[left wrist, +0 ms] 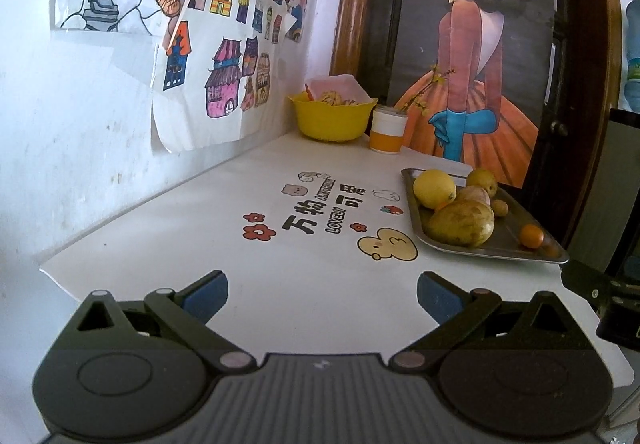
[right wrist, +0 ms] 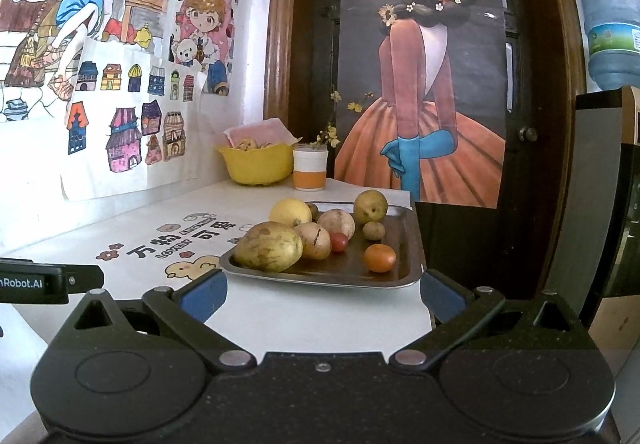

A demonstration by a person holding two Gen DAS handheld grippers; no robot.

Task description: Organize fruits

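Nearest the cameras, both claws hang over the white table (left wrist: pixel 280 244), each spread wide and pinching nothing: the left claw (left wrist: pixel 322 298) over bare tabletop, the right claw (right wrist: pixel 323 294) just short of the metal tray (right wrist: pixel 404 240). On that tray, at the table's right edge, the fruits lie crowded: a large mottled mango (right wrist: pixel 268 246) at the near corner touching a pale round fruit (right wrist: pixel 316 240), a small red one (right wrist: pixel 339 242) behind, an orange (right wrist: pixel 379 258) apart on bare metal, then a lemon (right wrist: pixel 290 213) and a yellow-green fruit (right wrist: pixel 371 206) farther back. Beyond stand a yellow bowl (right wrist: pixel 258 164) and a white and orange cup (right wrist: pixel 310 168) against the wall. My worry is that lifting the mango could set its round neighbours rolling, and a nudge to the tray, so close to the edge, might tip it off.
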